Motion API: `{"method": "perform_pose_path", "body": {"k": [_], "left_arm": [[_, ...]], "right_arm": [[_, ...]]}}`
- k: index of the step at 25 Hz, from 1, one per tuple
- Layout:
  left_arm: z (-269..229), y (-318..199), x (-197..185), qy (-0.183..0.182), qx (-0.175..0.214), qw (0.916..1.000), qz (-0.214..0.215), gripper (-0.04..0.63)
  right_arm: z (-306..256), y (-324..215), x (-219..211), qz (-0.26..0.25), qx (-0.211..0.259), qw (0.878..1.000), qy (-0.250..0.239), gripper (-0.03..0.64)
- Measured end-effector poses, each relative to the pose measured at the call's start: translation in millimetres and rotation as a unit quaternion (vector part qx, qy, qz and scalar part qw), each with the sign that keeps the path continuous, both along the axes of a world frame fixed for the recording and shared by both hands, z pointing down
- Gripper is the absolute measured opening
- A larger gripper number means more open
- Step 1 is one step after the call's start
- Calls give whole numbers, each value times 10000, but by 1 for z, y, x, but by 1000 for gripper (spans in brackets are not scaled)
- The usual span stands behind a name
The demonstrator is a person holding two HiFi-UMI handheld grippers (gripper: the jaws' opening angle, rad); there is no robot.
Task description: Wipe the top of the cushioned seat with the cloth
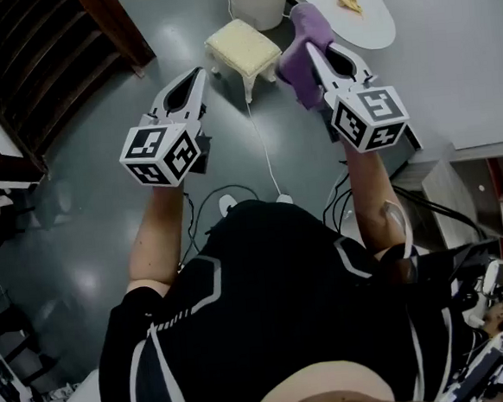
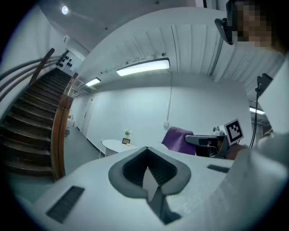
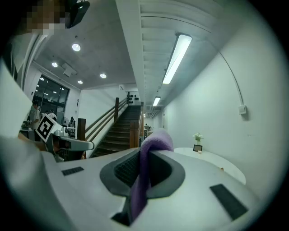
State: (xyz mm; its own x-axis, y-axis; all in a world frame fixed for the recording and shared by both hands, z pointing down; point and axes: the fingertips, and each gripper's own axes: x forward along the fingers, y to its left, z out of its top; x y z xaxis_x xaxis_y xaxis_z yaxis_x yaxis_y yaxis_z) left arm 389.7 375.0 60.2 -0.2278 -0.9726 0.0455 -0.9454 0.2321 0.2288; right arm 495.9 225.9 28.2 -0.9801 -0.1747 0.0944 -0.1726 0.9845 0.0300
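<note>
1. The right gripper (image 3: 142, 168) is clamping its jaws tight on the purple cloth (image 3: 141, 185), bunched just right of the cushioned seat (image 1: 241, 47).
2. The left gripper (image 2: 148, 173) is pressing its jaws together on nothing, hovering left of the seat and apart from it.
3. The seat is standing on the grey floor (image 1: 101, 164), near the white table (image 1: 376, 25).

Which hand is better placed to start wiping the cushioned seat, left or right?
Right. The right tool is shut on the cloth, and the seat stands on the floor just ahead. The left tool is shut and empty, so it has nothing to wipe with.
</note>
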Motion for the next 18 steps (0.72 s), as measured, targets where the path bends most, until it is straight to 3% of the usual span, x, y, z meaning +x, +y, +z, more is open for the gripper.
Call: {"method": "perform_pose_path", "body": {"k": [9,18], "left_arm": [[-1,11,-11,-59,33,10000,-24,5],[1,26,-30,-98,24,9999,-38,5]], "right_arm": [[3,5,-6,101,-5,9999,32,25],[-4,11,-20,180,-204,9993,-245,25]]}}
